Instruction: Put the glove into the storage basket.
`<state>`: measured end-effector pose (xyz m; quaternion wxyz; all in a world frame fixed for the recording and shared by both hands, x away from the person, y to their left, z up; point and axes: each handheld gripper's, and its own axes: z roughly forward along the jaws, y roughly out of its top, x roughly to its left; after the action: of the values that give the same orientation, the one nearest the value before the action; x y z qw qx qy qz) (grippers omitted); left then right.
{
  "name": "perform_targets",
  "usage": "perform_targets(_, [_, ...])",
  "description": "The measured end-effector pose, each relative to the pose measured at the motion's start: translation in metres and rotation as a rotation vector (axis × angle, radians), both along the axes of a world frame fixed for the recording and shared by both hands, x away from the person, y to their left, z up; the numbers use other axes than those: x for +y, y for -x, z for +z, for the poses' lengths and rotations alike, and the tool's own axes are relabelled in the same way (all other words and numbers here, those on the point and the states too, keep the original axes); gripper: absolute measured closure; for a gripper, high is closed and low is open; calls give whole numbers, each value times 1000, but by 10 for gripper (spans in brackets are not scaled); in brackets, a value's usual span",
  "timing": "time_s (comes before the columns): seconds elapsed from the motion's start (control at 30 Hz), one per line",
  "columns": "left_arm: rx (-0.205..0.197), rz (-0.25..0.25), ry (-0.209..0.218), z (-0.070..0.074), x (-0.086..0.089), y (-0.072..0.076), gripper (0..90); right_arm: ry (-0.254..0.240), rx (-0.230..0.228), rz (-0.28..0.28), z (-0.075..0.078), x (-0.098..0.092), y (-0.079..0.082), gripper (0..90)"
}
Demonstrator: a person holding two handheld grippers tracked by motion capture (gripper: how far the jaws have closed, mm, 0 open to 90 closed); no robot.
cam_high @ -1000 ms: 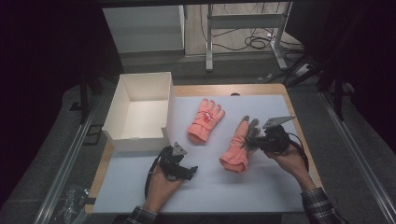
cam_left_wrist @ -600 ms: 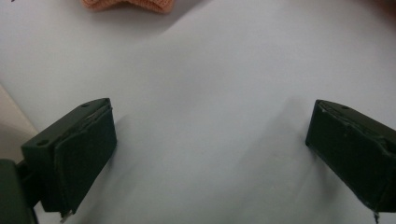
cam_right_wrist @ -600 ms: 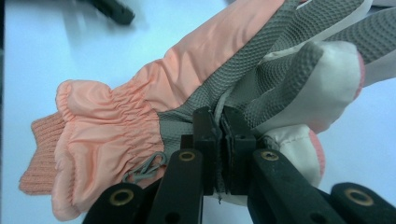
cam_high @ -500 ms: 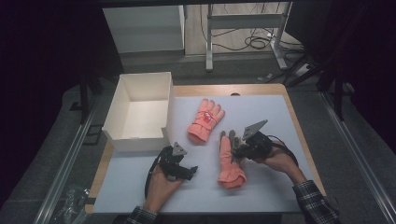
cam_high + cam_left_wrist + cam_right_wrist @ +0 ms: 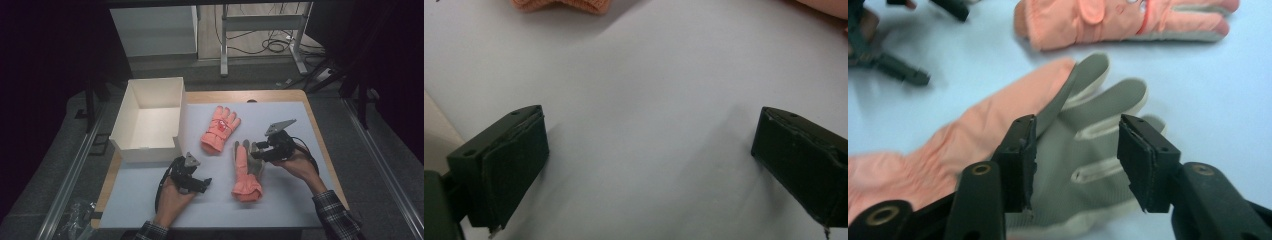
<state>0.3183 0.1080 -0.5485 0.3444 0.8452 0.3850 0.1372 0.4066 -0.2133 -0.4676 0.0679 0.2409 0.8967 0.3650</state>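
**Right gripper just let go of the near glove, second glove and box waiting**

So here's where things stand. Two salmon-pink gloves on the pale blue mat (image 5: pixel 300 200). The near glove (image 5: pixel 246 172) lies palm-up, grey palm showing, cuff toward the person and fingers pointing to about 12 o'clock. The far glove (image 5: pixel 218 129) sits just beyond it at roughly 11 o'clock, back side up, near but not touching. The white open box (image 5: pixel 150 150) is off at 9 to 10 o'clock from the gloves, nothing visible inside it.

The right gripper (image 5: pixel 256 150) is right at the near glove's fingers, coming in from 3 o'clock. Its jaws have just been opening: in the right gripper view (image 5: pixel 1075 155) they stand about half apart with the grey fingers under and between them, but the pads aren't pressing on the fabric. Looks to me like a release after repositioning the glove.

The left gripper (image 5: pixel 205 184) rests low on the mat at about 8 o'clock from the near glove, jaws spread wide over bare mat (image 5: pixel 649 100), holding nothing.

My guess at the step: laying the gloves out or pairing them, maybe before boxing. Next move probably calls for backing the right gripper off without dragging the floppy fingers, then re-gripping at the cuff or mid-palm where there's more fabric to pinch.
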Motion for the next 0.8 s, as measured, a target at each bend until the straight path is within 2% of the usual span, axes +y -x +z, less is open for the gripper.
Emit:
perform_targets(0.13, [-1,3,6,0,0,0,20,-7,-13,-31,1,12,-8,433])
perform_targets(0.23, [-1,2,5,0,0,0,20,-36,-6,-52,1,21,-15,413])
perform_targets(0.47, [-1,2,4,0,0,0,20,-46,-19,-76,3,32,-22,390])
perform_targets(0.8, [-1,2,4,0,0,0,20,-72,-1,-112,4,45,-33,359])
